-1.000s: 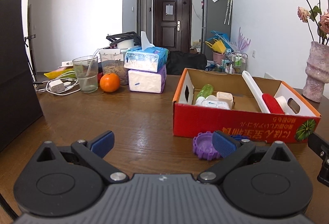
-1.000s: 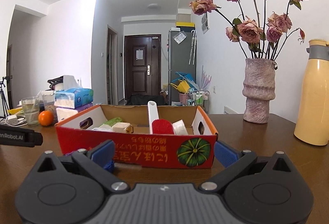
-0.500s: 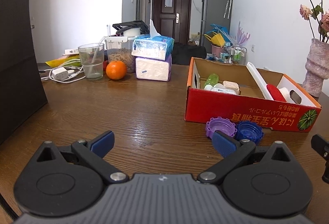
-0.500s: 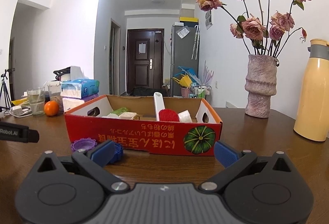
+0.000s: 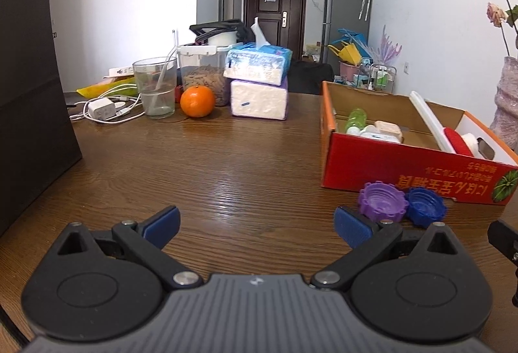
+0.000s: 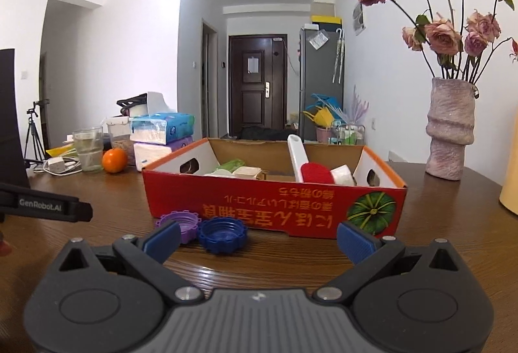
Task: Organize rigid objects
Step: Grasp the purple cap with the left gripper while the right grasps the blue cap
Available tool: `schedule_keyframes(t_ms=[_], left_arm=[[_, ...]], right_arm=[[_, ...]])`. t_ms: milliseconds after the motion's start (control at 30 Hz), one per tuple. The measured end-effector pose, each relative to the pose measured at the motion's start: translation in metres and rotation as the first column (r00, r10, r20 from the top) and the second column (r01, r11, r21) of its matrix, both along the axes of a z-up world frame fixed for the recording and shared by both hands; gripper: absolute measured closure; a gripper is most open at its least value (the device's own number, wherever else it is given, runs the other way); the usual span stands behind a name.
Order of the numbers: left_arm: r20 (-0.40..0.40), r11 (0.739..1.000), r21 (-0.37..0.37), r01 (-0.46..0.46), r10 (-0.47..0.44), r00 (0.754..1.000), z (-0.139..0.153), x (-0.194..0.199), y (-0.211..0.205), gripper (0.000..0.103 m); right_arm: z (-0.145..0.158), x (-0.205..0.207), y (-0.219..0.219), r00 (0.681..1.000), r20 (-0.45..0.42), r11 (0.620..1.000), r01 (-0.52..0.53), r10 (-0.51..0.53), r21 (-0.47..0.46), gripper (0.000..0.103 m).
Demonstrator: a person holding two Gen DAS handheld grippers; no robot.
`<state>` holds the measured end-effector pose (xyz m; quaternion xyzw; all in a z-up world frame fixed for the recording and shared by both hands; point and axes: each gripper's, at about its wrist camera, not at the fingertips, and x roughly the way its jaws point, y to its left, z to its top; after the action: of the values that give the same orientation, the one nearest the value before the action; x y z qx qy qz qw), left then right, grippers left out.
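- Wooden table (image 5: 246, 165) is seen under both tools; a red cardboard box (image 6: 275, 207) is placed straight ahead of the right gripper (image 6: 258, 238) and ahead-right of the left gripper (image 5: 257, 226).
- Two ridged caps are left outside the box, touching each other, just before its near wall: a purple cap (image 6: 179, 225) and a blue cap (image 6: 222, 235).
- Step judged in hand: approach to the loose caps, not yet grasped; several items are already lodged in the box.
- Right gripper: jaws spread wide, nothing held; the blue cap is found just beyond its left fingertip, the purple cap partly hidden behind that fingertip.
- Left gripper: jaws likewise spread wide, empty; the purple cap is seen just beyond its right fingertip.
- Next move, as judged: one cap is to be bracketed, pinched across its rim, lifted over the wall.
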<state>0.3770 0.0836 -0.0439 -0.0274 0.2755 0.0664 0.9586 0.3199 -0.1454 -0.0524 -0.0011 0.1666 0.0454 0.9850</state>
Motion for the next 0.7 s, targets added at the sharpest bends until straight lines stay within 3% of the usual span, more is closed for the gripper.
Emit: schedule_keyframes(t_ms=[300, 433, 600, 700], left_arm=[[-0.006, 1.000, -0.001, -0.015, 0.015, 1.000, -0.001, 0.006, 0.014, 0.000], [-0.011, 1.000, -0.011, -0.026, 0.026, 1.000, -0.002, 0.008, 0.018, 0.000], [-0.022, 0.999, -0.011, -0.034, 0.033, 0.999, -0.003, 0.011, 0.020, 0.000], [-0.025, 0.999, -0.015, -0.039, 0.039, 0.999, -0.003, 0.013, 0.022, 0.000]], right_arm=[[-0.006, 0.033, 0.029, 0.996, -0.086, 0.998, -0.012, 0.007, -0.060, 0.001], [-0.010, 0.064, 0.040, 0.988, -0.152, 0.996, 0.008, -0.022, -0.094, 0.011], [-0.016, 0.092, 0.048, 0.977, -0.205, 0.990, 0.037, -0.064, -0.133, 0.012], [-0.020, 0.103, 0.051, 0.969, -0.241, 0.990, 0.020, -0.054, -0.140, 0.018]])
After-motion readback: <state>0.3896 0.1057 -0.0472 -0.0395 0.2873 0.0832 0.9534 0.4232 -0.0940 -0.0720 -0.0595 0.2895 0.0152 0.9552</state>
